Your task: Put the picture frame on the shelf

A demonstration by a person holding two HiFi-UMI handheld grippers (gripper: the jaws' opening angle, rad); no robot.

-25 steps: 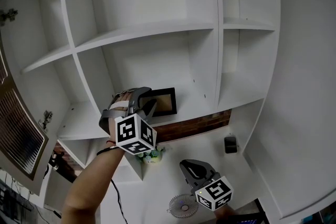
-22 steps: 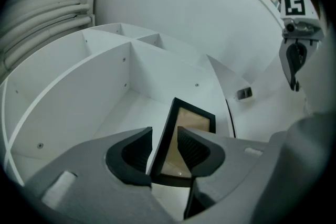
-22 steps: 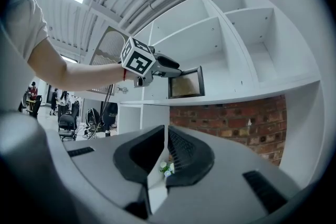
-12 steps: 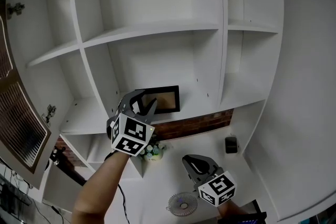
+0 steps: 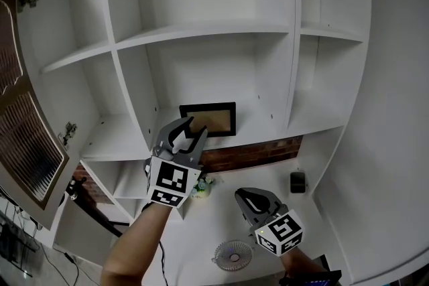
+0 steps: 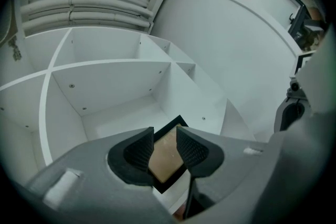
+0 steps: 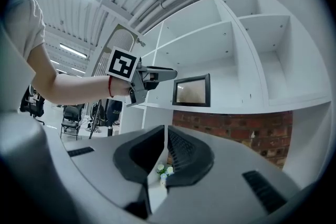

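Locating the frame: we find the picture frame [image 5: 208,119] standing on the shelf [image 5: 265,129], in the middle compartment, close to the rear wall.
Long axis: it runs sideways along the shelf board, so the frame stands landscape.
Left claw: the left claw [image 5: 193,126] is spread wide, and its jaws have just been closing a little. Nothing sits between them; we only see the frame through the gap, beyond the tips.
Key relation: the frame lies straight ahead of the left claw and slightly to its right in the head view, near but apart. The right gripper view shows clear space between the tips and the frame's edge.
Right claw: the right claw [image 5: 248,197] hangs low over the bench [image 5: 214,228], jaws drawn almost together and empty, well apart from the frame.
Nearer hand: the left.
Our judgement: the placing looks done. We think the left claw should back out along its own line, clear of the frame's near edge.
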